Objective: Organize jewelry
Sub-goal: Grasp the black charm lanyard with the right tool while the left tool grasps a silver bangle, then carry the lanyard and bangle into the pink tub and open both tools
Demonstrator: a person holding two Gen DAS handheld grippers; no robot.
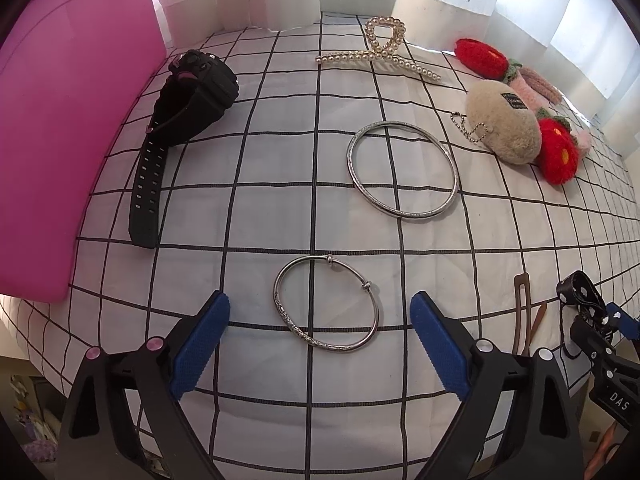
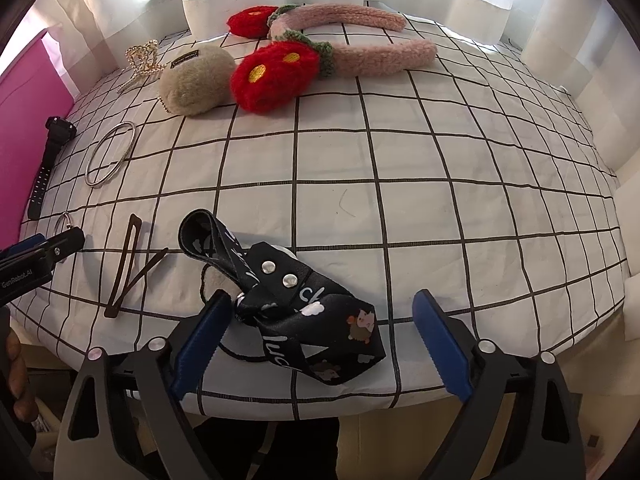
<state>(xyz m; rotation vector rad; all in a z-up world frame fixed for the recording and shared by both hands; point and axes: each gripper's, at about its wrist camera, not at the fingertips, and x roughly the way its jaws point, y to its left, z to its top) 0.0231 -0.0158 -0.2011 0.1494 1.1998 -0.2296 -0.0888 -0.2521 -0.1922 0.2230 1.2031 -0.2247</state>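
1. Left gripper: jaws apart, nothing clamped; small silver bangle lies flat on the checked cloth between its fingers.
2. Right gripper: jaws apart, black printed strap lying between them, left pad just beside it.
3. Large silver bangle: flat, mid-cloth.
4. Black watch: beside pink box.
5. Pearl hair claw, beige pompom, flowered headband: far edge.
6. Brown hair clips: near edge.
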